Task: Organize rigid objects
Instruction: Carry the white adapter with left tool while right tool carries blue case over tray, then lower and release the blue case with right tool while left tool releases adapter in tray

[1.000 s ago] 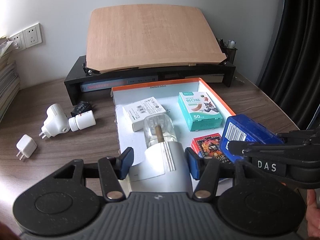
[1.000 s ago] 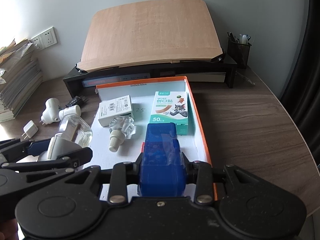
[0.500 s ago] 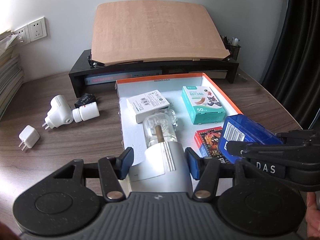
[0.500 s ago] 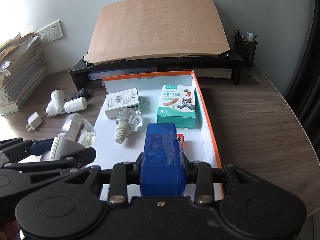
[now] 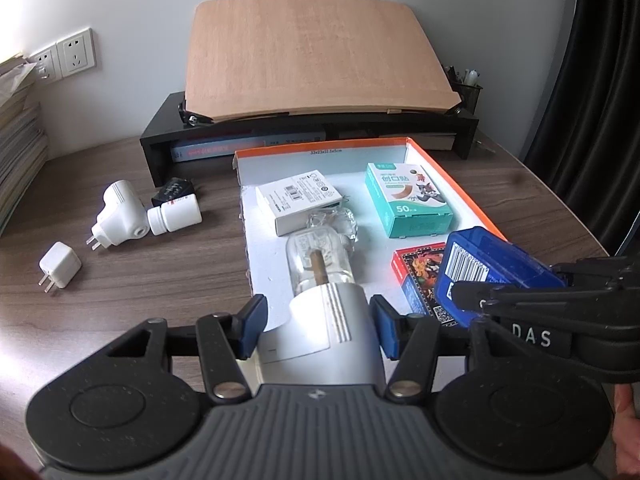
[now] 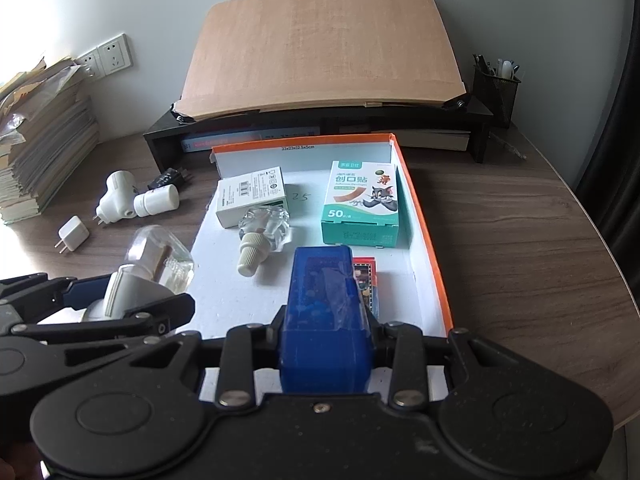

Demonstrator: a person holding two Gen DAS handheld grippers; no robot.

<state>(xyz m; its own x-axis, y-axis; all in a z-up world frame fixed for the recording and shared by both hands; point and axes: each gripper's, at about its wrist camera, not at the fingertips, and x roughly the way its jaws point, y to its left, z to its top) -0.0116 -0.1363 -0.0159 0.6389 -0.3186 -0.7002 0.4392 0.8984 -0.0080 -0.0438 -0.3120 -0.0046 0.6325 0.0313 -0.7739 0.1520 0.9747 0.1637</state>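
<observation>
My left gripper [image 5: 318, 328] is shut on a silver and white plug-in heater with a clear liquid bottle [image 5: 320, 268], held above the near left part of the white tray with an orange rim [image 5: 452, 184]. The right gripper [image 6: 326, 344] is shut on a blue box [image 6: 324, 300], held over the tray's near right part, above a red card box [image 6: 366, 276]. The tray also holds a white box [image 6: 252, 196], a teal plaster box [image 6: 362, 204] and a clear glass bottle [image 6: 264, 228]. Each gripper shows in the other's view: right gripper [image 5: 520, 300], left gripper [image 6: 100, 300].
On the wooden table left of the tray lie a white plug adapter [image 5: 120, 214], a small white bottle [image 5: 174, 214], a white charger [image 5: 60, 268] and a black plug [image 5: 174, 190]. Behind stands a black monitor stand [image 5: 312, 128] bearing a wooden board. A book stack [image 6: 44, 148] is far left, a pen holder [image 6: 496, 88] back right.
The tray and the table's objects sit slightly higher and farther off in both views, most in the right wrist view. Both grips are unchanged.
</observation>
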